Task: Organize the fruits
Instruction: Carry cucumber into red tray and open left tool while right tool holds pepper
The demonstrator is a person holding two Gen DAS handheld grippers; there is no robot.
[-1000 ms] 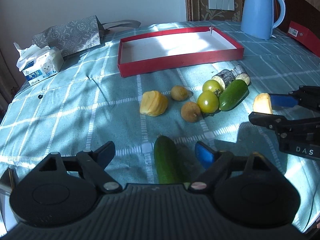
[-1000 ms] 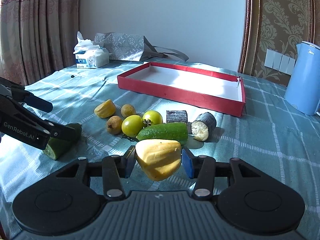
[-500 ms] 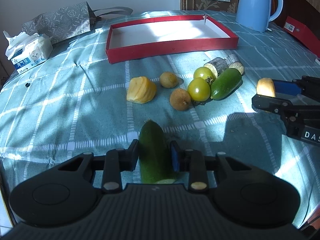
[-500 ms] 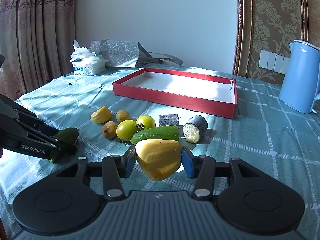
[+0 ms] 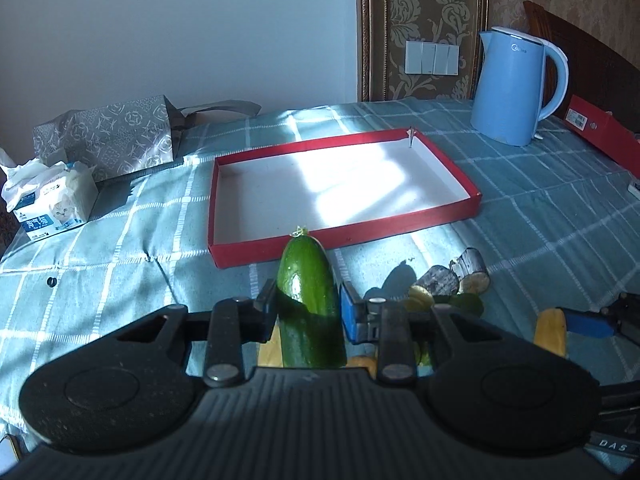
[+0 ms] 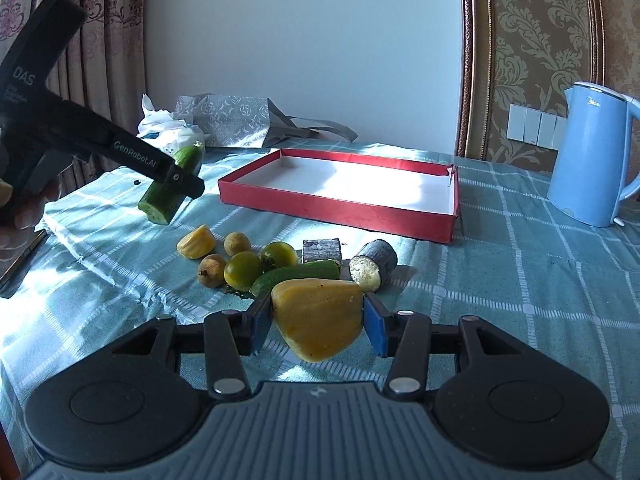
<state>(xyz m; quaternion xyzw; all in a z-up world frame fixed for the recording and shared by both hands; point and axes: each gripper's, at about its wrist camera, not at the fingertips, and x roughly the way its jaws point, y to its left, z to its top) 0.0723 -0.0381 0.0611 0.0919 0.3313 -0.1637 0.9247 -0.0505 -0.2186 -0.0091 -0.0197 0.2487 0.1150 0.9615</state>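
The red tray [image 5: 344,236] lies empty mid-bench [image 6: 520,280], its near rim facing both tools with bare cloth between. The left tool [image 5: 308,308] pinches a cut cucumber [image 5: 310,300], lifted clear of the bench. The right tool [image 6: 316,320] pinches a yellow fruit piece [image 6: 318,322]. Below lie two green tomatoes [image 6: 243,276], two brown fruits [image 6: 212,270], another yellow piece [image 6: 196,241], a cucumber [image 6: 296,276]. A blue kettle [image 6: 592,156] stands far right.

The left gripper [image 5: 307,312] is clamping a green cucumber piece [image 5: 310,300] at lower centre of the frame, its tip overlapping the near wall of the red tray [image 5: 400,232]; a blue kettle [image 5: 516,88] is standing upper right.
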